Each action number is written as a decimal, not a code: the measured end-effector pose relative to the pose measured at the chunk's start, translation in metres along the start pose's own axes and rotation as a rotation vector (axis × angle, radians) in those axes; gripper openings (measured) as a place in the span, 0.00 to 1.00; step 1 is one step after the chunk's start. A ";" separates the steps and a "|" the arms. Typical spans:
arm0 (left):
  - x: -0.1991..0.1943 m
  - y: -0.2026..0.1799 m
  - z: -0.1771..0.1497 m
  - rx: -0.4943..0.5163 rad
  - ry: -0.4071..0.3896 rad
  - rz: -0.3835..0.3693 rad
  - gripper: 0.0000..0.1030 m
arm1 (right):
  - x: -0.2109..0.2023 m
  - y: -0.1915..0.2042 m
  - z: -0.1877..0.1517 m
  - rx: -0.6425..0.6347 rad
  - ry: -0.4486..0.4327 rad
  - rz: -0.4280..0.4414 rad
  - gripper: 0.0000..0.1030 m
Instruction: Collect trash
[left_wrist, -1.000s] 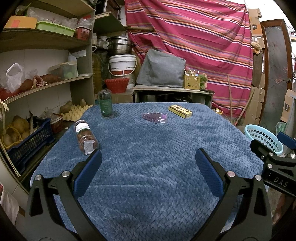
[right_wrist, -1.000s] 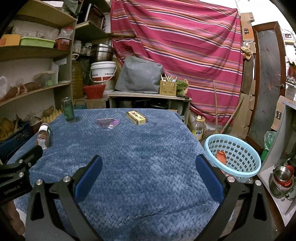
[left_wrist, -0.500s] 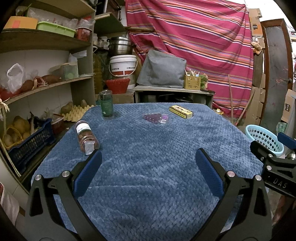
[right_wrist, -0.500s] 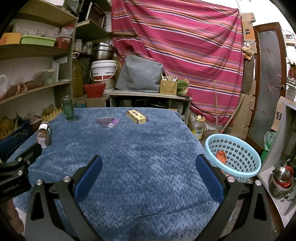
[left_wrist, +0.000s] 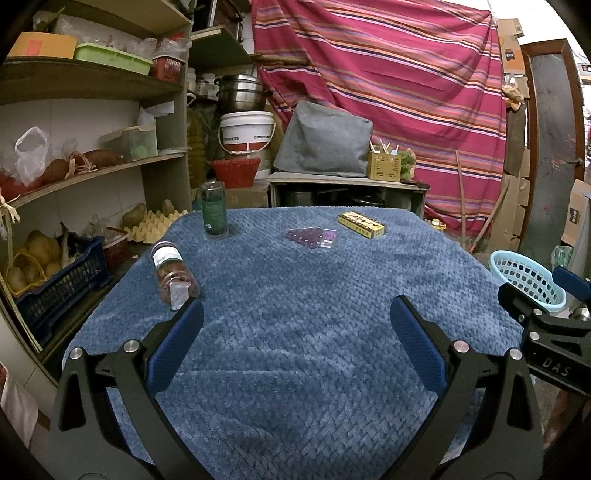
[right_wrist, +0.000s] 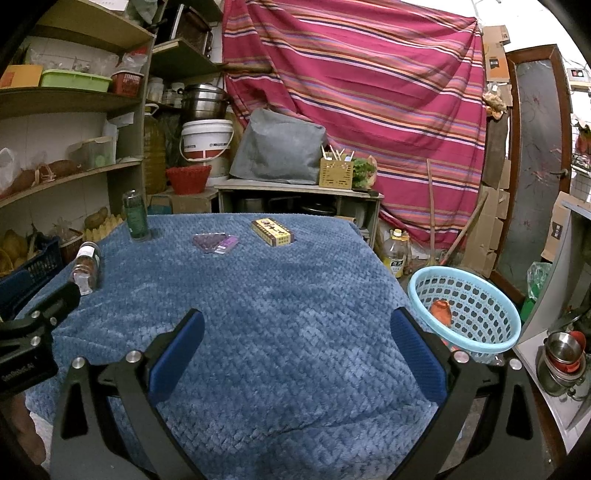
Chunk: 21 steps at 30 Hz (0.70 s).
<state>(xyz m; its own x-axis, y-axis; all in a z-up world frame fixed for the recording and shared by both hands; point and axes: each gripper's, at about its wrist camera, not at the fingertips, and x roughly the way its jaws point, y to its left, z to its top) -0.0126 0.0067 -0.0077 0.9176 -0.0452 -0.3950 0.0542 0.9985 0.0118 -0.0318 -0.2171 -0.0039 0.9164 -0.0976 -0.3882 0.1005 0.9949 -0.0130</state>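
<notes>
Both the left gripper and right gripper hover with jaws spread wide, empty, above the blue cloth.

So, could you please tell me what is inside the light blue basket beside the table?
In the light blue basket, one orange-red item lies against the inner wall. The near rim hides part of the bottom, so anything lower down cannot be seen.

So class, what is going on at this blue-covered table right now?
A person holds the left gripper and right gripper open and empty over the blanket-covered table. A tipped jar, green bottle, purple blister pack and yellow box remain uncollected. The basket holds one orange item.
</notes>
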 end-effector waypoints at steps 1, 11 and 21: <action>0.000 0.000 0.000 0.000 0.000 0.001 0.95 | 0.000 0.000 0.000 0.000 0.000 0.000 0.96; -0.003 -0.003 0.001 0.001 -0.006 0.003 0.95 | 0.001 -0.002 -0.001 -0.002 0.003 0.002 0.96; -0.005 -0.004 0.002 -0.003 -0.010 0.006 0.95 | 0.002 -0.004 -0.002 -0.005 0.007 0.004 0.96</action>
<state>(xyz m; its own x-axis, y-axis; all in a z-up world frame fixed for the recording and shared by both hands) -0.0164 0.0025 -0.0038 0.9219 -0.0395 -0.3854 0.0476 0.9988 0.0114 -0.0310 -0.2210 -0.0065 0.9139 -0.0936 -0.3951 0.0950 0.9953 -0.0159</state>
